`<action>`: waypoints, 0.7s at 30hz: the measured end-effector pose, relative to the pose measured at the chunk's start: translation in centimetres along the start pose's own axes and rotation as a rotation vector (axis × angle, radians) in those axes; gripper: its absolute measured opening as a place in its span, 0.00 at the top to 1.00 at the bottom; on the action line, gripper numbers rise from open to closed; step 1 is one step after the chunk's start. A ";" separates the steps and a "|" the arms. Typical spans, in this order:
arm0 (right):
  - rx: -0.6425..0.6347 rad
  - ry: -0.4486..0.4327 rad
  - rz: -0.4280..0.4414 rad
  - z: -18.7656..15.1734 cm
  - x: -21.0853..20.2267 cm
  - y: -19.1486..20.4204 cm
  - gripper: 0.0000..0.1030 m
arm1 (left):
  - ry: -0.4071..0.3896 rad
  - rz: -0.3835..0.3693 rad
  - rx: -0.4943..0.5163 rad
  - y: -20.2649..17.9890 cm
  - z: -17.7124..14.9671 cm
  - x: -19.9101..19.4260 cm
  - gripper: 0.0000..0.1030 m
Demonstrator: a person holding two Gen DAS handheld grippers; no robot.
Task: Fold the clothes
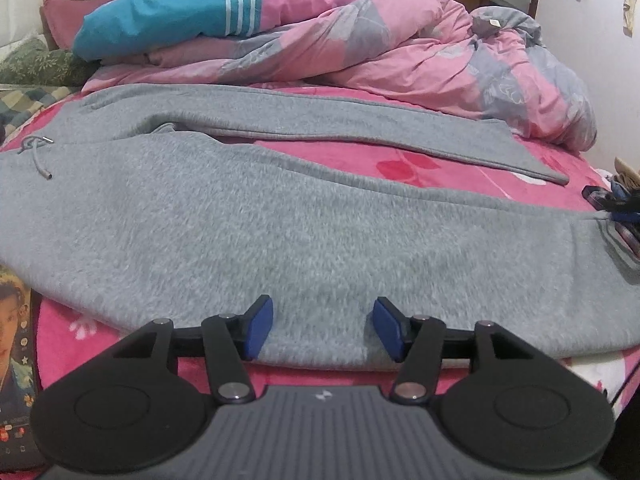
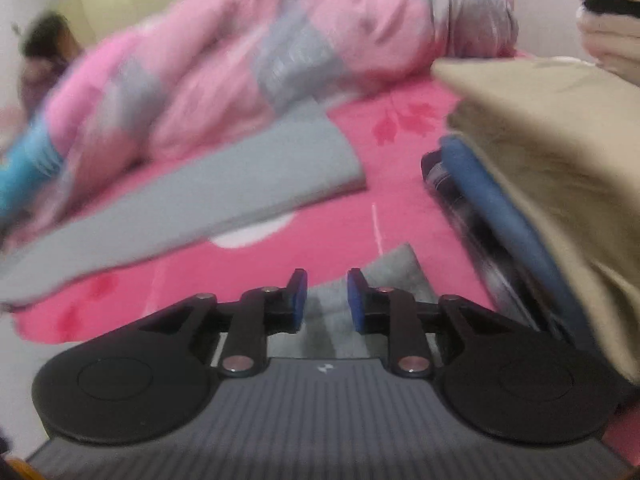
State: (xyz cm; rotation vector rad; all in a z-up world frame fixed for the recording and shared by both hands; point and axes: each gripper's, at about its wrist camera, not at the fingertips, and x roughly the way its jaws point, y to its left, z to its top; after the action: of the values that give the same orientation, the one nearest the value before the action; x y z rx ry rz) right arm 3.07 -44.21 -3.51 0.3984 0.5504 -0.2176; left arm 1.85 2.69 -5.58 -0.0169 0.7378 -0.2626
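1. We see even, soft indoor light in both views, fairly bright, with no glare.
2. Shadows are faint; only a thin one lies under the grey trousers [image 1: 240,216] on the bed [image 1: 440,168].
3. Our left wrist view is mostly sharp, with slight smear across the trousers' fleece.
4. Our right wrist view is heavily motion-blurred: the quilt [image 2: 240,60] streaks, while the hand-held gripper [image 2: 327,300] stays crisp.
5. Fisheye bending curves the edges, and dark corners vignette both views.
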 end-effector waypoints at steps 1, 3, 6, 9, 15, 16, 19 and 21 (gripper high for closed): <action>0.008 -0.029 0.012 -0.9 -1.9 -0.3 0.60 | 0.002 0.001 0.000 0.0 0.1 0.0 0.44; 0.023 -0.086 0.036 -2.6 -5.6 -0.8 0.45 | 0.008 0.006 0.005 -0.2 0.3 -0.1 0.44; 0.108 -0.135 -0.018 -5.7 -9.8 -2.9 0.43 | 0.007 0.006 0.018 -0.6 0.7 -0.1 0.44; 0.244 -0.122 -0.081 -8.5 -10.8 -6.1 0.43 | 0.009 0.002 0.035 -1.5 1.2 0.1 0.44; 0.412 -0.123 0.074 -10.4 -10.8 -8.8 0.61 | -0.022 -0.066 0.114 -5.2 1.9 -0.6 0.44; 0.417 -0.113 0.105 -10.4 -10.5 -8.8 0.75 | -0.033 -0.101 0.153 -6.3 1.9 -0.9 0.44; 0.424 -0.097 0.199 -9.8 -10.0 -8.1 0.93 | -0.025 -0.262 0.261 -10.1 2.0 -1.5 0.40; 0.430 -0.108 0.268 -8.7 -9.5 -7.2 0.94 | -0.001 -0.368 0.328 -12.8 1.8 -1.5 0.37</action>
State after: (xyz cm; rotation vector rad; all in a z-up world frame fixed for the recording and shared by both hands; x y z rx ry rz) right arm -11.03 -46.07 -7.33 0.8666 0.3356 -0.0967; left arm -0.93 -9.48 -1.87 0.1599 0.6811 -0.7328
